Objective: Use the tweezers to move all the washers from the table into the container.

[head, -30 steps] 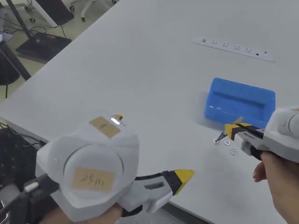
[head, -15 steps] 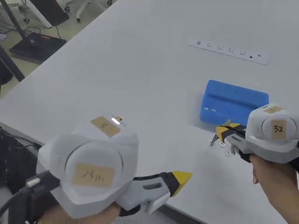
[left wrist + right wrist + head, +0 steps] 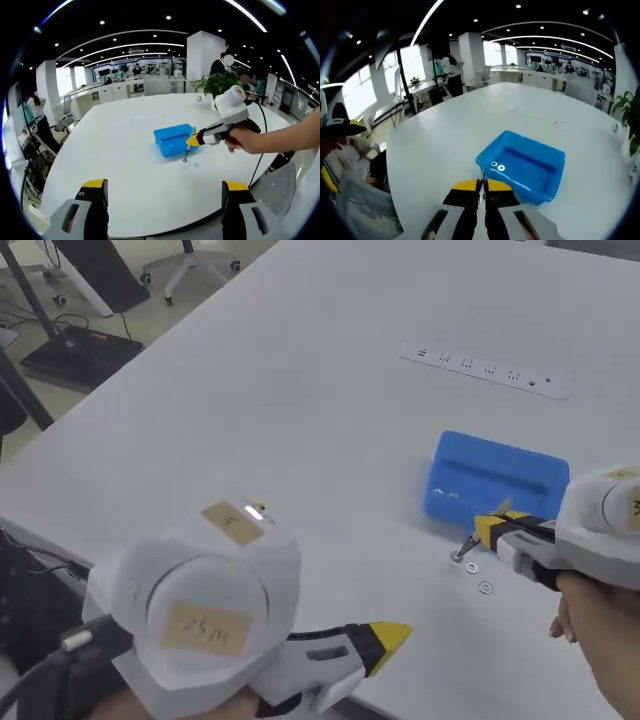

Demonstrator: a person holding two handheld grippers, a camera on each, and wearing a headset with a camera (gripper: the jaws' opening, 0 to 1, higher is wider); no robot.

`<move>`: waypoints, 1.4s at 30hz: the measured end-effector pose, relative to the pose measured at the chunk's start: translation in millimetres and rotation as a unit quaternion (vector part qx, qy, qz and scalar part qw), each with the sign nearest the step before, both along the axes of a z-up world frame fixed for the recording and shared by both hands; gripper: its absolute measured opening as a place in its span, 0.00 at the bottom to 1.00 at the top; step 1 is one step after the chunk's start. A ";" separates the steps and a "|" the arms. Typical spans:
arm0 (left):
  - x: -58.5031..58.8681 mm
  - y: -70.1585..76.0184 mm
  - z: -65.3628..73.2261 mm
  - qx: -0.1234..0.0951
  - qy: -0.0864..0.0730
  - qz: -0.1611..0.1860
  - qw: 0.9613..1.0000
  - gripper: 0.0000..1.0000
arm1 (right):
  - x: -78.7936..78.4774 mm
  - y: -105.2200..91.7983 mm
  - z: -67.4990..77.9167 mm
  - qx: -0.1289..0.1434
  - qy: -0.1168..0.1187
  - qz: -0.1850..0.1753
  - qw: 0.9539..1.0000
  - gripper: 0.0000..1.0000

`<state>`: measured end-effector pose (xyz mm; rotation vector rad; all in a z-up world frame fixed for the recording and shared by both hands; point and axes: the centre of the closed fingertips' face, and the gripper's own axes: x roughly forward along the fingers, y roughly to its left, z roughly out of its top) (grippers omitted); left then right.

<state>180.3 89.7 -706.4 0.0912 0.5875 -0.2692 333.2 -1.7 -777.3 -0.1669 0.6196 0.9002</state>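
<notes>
My right gripper [image 3: 490,527] is shut on the thin metal tweezers [image 3: 466,545], which slant down to the white table just in front of the blue container [image 3: 497,480]. Two small washers [image 3: 471,567] lie on the table beside the tweezer tip; whether the tip pinches one I cannot tell. In the right gripper view two washers [image 3: 497,166] lie inside the container [image 3: 530,172], beyond my shut gripper [image 3: 482,186]. My left gripper [image 3: 165,192] stands wide open, nothing between its jaws, near the table's front edge [image 3: 322,565]. From there the right gripper [image 3: 194,141] and the tweezers [image 3: 186,154] show by the container [image 3: 172,140].
A white power strip [image 3: 485,370] lies behind the container. The table's front edge runs close under the left gripper. Off the table at the far left stand chairs and a dark stand [image 3: 75,340]. A hand [image 3: 600,630] holds the right gripper.
The head view has shifted a little. The tweezer tip stays at the same spot beside the washers, and the left gripper holds its place, still open.
</notes>
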 end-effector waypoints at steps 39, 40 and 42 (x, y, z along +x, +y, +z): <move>13.0 8.0 -17.3 -0.003 0.025 0.007 1.000 0.95 | 79.1 9.4 -8.4 -0.004 -0.040 -0.045 0.998 0.00; 13.4 8.0 -18.1 -0.003 0.026 0.007 1.000 0.95 | 79.5 10.1 -10.7 -0.003 -0.037 -0.045 0.998 0.00; 14.5 8.0 -19.5 -0.004 0.029 0.007 1.000 0.95 | 79.9 11.5 -13.9 -0.004 -0.034 -0.045 0.998 0.00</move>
